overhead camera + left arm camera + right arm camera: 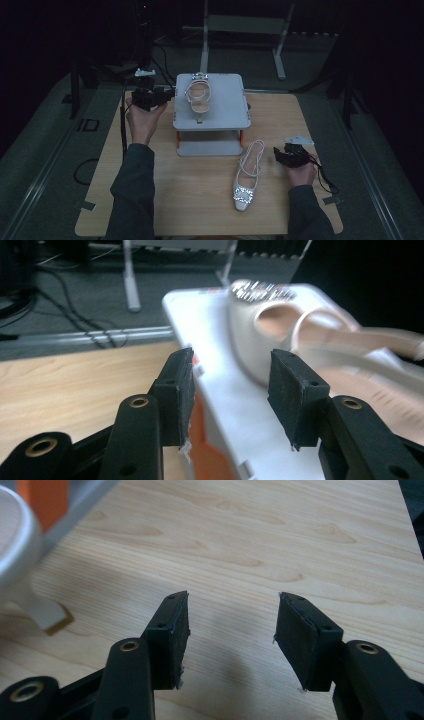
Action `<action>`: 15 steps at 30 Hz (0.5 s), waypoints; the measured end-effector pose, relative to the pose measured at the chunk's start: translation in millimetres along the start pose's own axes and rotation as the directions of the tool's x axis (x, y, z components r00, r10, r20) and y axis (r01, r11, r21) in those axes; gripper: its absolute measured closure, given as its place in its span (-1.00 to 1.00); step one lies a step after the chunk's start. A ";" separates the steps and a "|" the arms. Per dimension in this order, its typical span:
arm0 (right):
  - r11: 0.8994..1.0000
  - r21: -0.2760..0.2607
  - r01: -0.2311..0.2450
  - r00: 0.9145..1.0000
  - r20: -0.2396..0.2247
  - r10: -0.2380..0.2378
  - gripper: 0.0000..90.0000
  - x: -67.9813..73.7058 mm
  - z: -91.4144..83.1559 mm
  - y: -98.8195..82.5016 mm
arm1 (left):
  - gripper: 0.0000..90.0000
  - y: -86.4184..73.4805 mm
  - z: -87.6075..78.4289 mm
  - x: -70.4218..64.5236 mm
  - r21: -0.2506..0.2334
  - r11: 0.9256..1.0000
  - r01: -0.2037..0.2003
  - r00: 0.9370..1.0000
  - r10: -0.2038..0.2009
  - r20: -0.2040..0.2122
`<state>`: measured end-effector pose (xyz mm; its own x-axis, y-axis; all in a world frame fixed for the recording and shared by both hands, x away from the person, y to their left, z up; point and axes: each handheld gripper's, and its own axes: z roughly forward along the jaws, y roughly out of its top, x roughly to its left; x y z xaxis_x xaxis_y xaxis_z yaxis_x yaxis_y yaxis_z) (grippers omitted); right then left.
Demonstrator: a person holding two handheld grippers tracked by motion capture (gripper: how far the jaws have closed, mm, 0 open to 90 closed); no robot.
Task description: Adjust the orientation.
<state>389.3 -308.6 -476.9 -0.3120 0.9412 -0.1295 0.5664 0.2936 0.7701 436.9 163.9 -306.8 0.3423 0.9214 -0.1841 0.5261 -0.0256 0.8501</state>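
Black jaws of the left gripper [230,390] stood spread about halfway in the left gripper view, with nothing between the pads; we saw the rim of the grey stand [220,380] running through the gap, untouched. We took the stand [212,107] as our landmark. One shoe [199,95] lay on its top deck, buckle toward the far edge and heel toward the person, so its long axis ran front to back. From the left gripper [167,95], held just beside the stand's left edge, that shoe lay ahead and to the right, close by. We judged the left hand [142,117] the nearer one for any grasp there.

Its mate, the second shoe [247,177], lay on the counter [200,200] in front of the stand's right corner, toe toward the person. The right gripper [277,154] sat just to its right, jaws likewise half spread and empty over bare wood [300,540].
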 end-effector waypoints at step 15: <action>0.997 -0.078 -0.009 0.995 -0.102 0.001 0.21 9.5 -23.6 15.8 | 0.17 -66.4 4.9 23.6 0.035 0.999 0.025 0.998 -0.023 -0.065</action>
<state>377.4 -298.9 -451.3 -0.3876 0.9196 -0.0643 0.5078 0.2712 0.8177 413.9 185.4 -369.9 0.2786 0.9451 -0.1708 0.5613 -0.0159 0.8275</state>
